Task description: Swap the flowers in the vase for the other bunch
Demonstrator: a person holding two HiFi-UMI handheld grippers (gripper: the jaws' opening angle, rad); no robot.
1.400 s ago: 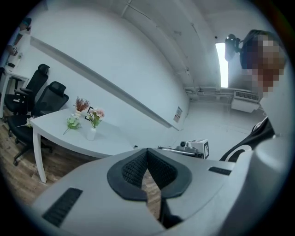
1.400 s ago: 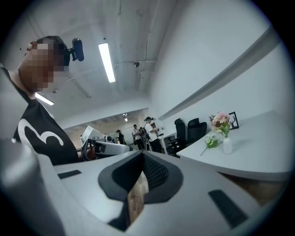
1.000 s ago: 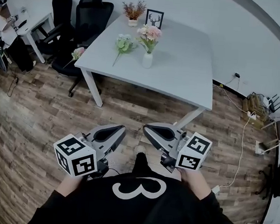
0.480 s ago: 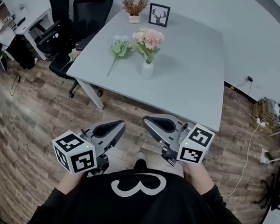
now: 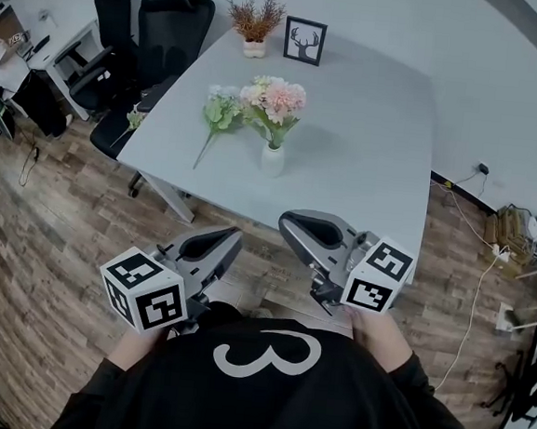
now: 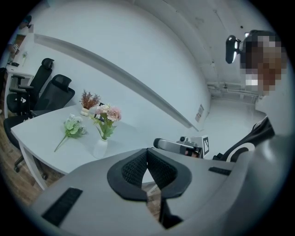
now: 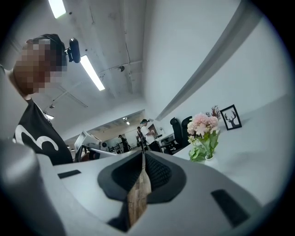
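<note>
A white vase [image 5: 271,159] stands on the white table [image 5: 368,143] with a bunch of pink flowers [image 5: 274,99] in it. A second, green-and-white bunch [image 5: 218,113] lies flat on the table just left of the vase. Both grippers hang short of the table's near edge, over the wooden floor. My left gripper [image 5: 234,235] is shut and empty, and so is my right gripper [image 5: 286,222]. The left gripper view has the vase [image 6: 99,148] and the lying bunch [image 6: 73,126] ahead to the left. In the right gripper view the pink flowers [image 7: 203,126] are ahead to the right.
A pot of dried flowers [image 5: 255,18] and a framed deer picture [image 5: 304,40] stand at the table's far edge. Two black office chairs [image 5: 173,18] sit at its left side. Cables and a power strip [image 5: 515,226] lie on the floor at the right.
The person has stepped toward the table, so the table and vase are now closer and lower in the head view. Both grippers came forward with the body, still shut.
</note>
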